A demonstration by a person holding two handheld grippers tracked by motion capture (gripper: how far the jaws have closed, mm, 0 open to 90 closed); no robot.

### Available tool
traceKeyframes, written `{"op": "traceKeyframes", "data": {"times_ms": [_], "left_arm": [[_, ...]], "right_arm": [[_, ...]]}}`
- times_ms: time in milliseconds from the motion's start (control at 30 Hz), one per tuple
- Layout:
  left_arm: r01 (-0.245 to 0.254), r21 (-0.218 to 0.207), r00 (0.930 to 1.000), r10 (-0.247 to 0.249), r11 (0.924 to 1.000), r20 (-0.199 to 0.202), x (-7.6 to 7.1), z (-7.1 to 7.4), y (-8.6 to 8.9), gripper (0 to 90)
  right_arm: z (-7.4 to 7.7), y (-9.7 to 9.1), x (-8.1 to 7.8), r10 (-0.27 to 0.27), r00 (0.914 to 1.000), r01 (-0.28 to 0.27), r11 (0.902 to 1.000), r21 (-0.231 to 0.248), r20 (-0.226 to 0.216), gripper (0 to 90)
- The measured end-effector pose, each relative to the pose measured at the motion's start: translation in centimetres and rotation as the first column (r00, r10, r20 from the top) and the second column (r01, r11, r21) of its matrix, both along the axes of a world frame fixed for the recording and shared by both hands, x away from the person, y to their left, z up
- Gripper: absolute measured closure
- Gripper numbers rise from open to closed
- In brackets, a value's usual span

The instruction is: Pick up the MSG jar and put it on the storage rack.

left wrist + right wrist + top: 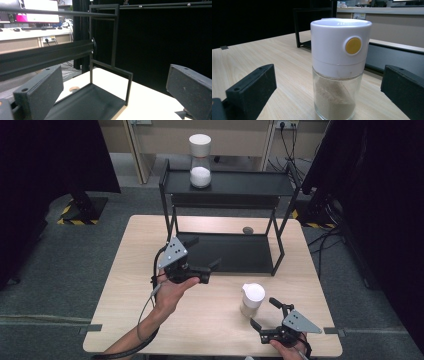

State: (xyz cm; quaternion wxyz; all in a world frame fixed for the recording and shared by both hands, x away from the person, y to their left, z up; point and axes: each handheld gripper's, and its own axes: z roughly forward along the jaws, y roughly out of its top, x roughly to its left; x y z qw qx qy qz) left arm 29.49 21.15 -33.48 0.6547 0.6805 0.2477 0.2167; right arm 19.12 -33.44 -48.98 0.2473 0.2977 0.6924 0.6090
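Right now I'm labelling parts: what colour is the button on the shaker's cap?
Yellow button, clearest in the right gripper view.

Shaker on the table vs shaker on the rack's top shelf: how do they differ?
The table shaker stands on the wooden table near the right claw; the shelf shaker stands on the top shelf of the black rack, away from both claws. The table shaker holds tan powder, filling it partway; the shelf shaker holds white. The table shaker's cap has a yellow button; I can't make out one on the shelf shaker. Both stand upright with white caps and clear bodies.
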Motion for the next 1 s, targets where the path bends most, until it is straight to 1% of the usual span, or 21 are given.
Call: {"op": "traceKeyframes", "data": {"times_ms": [67,267,400,533,667,833,900,933,1000], "left_arm": [[0.008,-0.001,1.0,-0.008,1.0,-0.004,-0.2,-0.5,0.0,0.4],[0.031,0.007,0.9995,-0.031,0.9995,-0.001,-0.9,-2.1,-0.1,0.4],[0.045,0.004,0.9989,-0.045,0.999,-0.013,-1.1,-3.2,-0.1,0.4],[0.058,0.003,0.9978,-0.058,0.9983,-0.033,-1.3,-4.0,0.1,0.4],[0.064,0.01,0.9974,-0.063,0.9979,-0.035,-1.7,-5.0,0.2,0.4],[0.07,0.035,0.9968,-0.068,0.9969,-0.042,-2.0,-6.2,0.4,0.5],[0.072,0.037,0.9964,-0.07,0.9967,-0.047,-2.0,-6.4,0.5,0.4],[0.075,0.031,0.996,-0.074,0.9967,-0.05,-2.0,-6.8,0.5,0.4],[0.089,0.031,0.9947,-0.087,0.9956,-0.055,-1.9,-7.2,0.6,0.4]], "right_arm": [[0.0,0.0,0.0,0.0,1.0,0.0,1.0,-0.001,-0.001,0.5],[0.0,0.0,0.0,-0.001,1.0,0.001,1.0,0.001,0.001,0.5],[0.0,0.0,0.0,-0.002,1.0,0.002,1.0,0.003,0.001,0.5],[0.0,0.0,0.0,-0.002,1.0,0.002,1.0,0.003,0.0,0.5],[0.0,0.0,0.0,-0.002,1.0,0.002,1.0,0.004,0.001,0.5],[0.0,0.1,0.0,-0.001,1.0,0.001,1.0,0.001,0.001,0.5],[0.0,0.0,0.0,-0.003,1.0,0.003,1.0,0.002,0.0,0.5],[0.0,0.0,0.0,-0.003,1.0,0.003,1.0,0.002,0.0,0.5],[-0.1,0.0,0.0,-0.003,1.0,0.003,1.0,0.003,-0.001,0.5]]}}
